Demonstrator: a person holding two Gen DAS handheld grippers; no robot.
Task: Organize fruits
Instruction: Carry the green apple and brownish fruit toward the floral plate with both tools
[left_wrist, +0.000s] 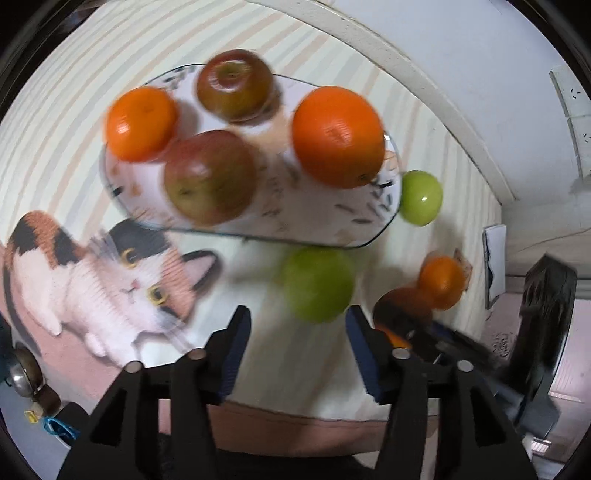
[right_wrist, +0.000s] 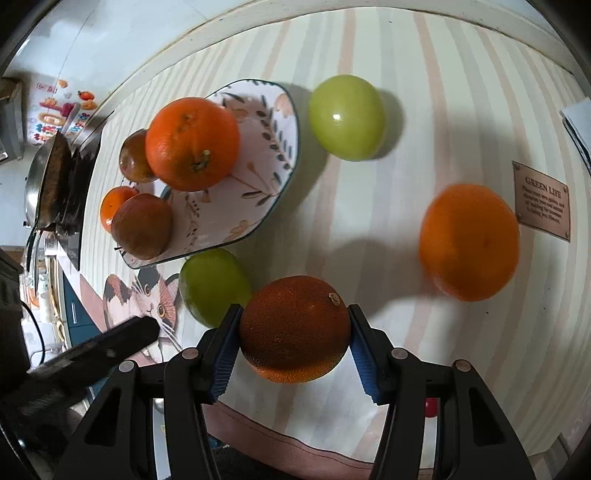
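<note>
A patterned oval plate (left_wrist: 314, 218) (right_wrist: 258, 184) holds two oranges (left_wrist: 338, 136) (left_wrist: 142, 123) and two red-green apples (left_wrist: 210, 177) (left_wrist: 234, 85). On the striped cloth beside it lie two green apples (left_wrist: 317, 284) (left_wrist: 421, 197) and a loose orange (right_wrist: 469, 242). My left gripper (left_wrist: 295, 332) hovers open above the cloth just short of the nearer green apple, with nothing between its blue pads. My right gripper (right_wrist: 293, 314) is shut on a dark, rough-skinned orange (right_wrist: 295, 328), held above the cloth close to that green apple (right_wrist: 214, 284).
A cat picture (left_wrist: 110, 280) is printed on the tablecloth near the front edge. A brown "GREEN LIFE" label (right_wrist: 543, 201) sits at the right. The wall runs behind the table's far edge. A metal pan (right_wrist: 37, 184) and a dark stove lie off to the left.
</note>
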